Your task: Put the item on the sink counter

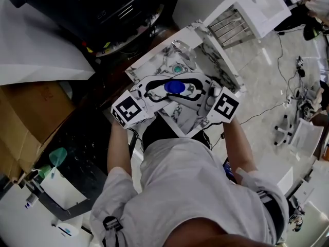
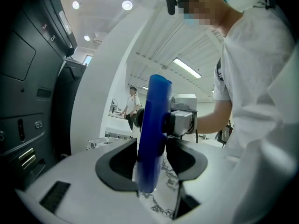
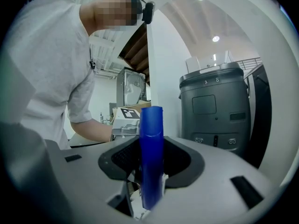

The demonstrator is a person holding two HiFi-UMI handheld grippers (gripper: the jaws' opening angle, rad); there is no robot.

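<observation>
Head view is showing the blue bottle [image 1: 175, 87] hanging upright between the facing left claw [image 1: 159, 90] and right claw [image 1: 194, 92], both clamping it just above the marbled sink counter [image 1: 189, 120], so setting it down and releasing are seemingly remaining.

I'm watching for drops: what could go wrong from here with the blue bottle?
Both the left gripper and right gripper appear to clamp the upright blue bottle; an uneven release could tip it. It hangs near the front edge of the sink counter, so set down there it might fall off.
</observation>
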